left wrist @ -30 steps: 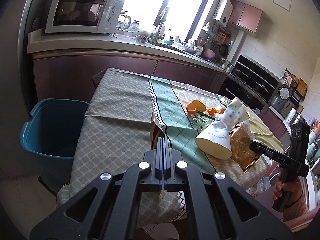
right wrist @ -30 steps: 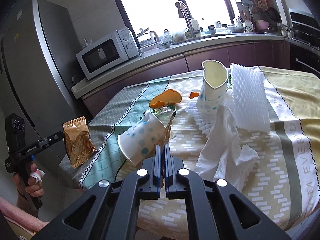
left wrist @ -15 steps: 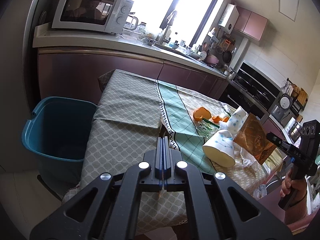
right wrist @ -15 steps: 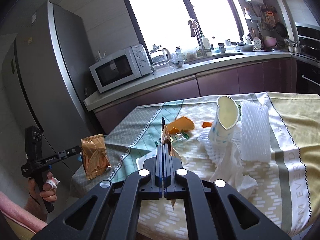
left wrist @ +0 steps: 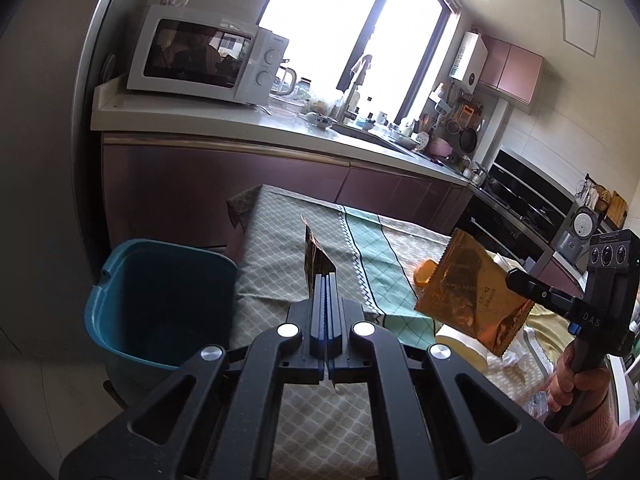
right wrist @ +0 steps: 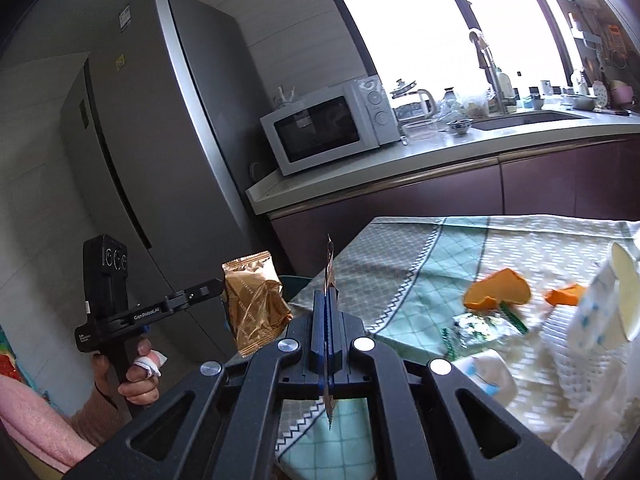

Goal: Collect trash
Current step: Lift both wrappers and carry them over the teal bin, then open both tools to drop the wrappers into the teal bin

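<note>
Both grippers have risen from the table since the earlier frame, and each carries a golden snack wrapper. Going from left to right: the blue bin [left wrist: 160, 304] stands on the floor just beside the table's left edge, the left gripper [left wrist: 326, 286] is clamped on its wrapper [left wrist: 316, 258] seen edge-on, and the right gripper [left wrist: 516, 276] is clamped on the second wrapper [left wrist: 472, 296] — above the table [left wrist: 280, 248]. I judge the step as carrying to the bin; next, each wrapper must come above its mouth before the jaws let go. Peels [right wrist: 498, 290] and paper cups [right wrist: 608, 300] remain. Readable writing: "GenRoboAI" on the left gripper's body — and "DAS" on the right one.
</note>
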A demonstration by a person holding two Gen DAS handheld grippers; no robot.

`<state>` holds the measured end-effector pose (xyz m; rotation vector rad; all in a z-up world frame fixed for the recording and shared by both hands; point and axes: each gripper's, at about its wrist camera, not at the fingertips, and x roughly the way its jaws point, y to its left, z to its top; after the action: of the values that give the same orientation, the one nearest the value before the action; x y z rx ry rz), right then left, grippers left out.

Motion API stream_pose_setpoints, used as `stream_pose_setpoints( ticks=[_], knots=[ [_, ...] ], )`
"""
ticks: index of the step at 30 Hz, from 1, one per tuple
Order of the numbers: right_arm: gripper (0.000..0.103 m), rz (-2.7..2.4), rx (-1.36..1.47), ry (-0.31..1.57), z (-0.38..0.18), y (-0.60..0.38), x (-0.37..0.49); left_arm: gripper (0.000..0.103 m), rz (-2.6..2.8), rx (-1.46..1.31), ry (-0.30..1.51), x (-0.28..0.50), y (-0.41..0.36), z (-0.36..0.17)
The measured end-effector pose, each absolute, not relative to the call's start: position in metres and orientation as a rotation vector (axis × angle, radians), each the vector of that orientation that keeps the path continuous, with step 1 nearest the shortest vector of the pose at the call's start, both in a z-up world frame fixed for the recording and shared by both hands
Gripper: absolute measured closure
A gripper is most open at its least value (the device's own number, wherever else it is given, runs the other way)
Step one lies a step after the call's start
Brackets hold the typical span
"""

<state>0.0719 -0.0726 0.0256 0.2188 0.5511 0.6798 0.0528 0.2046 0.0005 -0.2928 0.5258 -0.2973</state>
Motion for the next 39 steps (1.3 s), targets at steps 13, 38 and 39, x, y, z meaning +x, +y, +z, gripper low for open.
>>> stream_pose_setpoints(
  ticks=[13, 38, 39],
  knots=[
    [0.103, 0.888, 0.218, 0.667, -0.004, 0.077, 0.165, 0.102, -0.083, -0.303, 0.534, 0.104, 0.298, -0.002],
    [0.093, 0.809, 0.185, 0.87, -0.054, 0.145, 0.197, 0.101, -0.083, -0.356, 0.75, 0.176, 0.315, -0.108],
    [0.092, 0.819, 0.182, 0.861, -0.049, 0.141, 0.191, 0.101, -0.095, -0.358, 0.74, 0.173, 0.312, -0.105]
  ],
)
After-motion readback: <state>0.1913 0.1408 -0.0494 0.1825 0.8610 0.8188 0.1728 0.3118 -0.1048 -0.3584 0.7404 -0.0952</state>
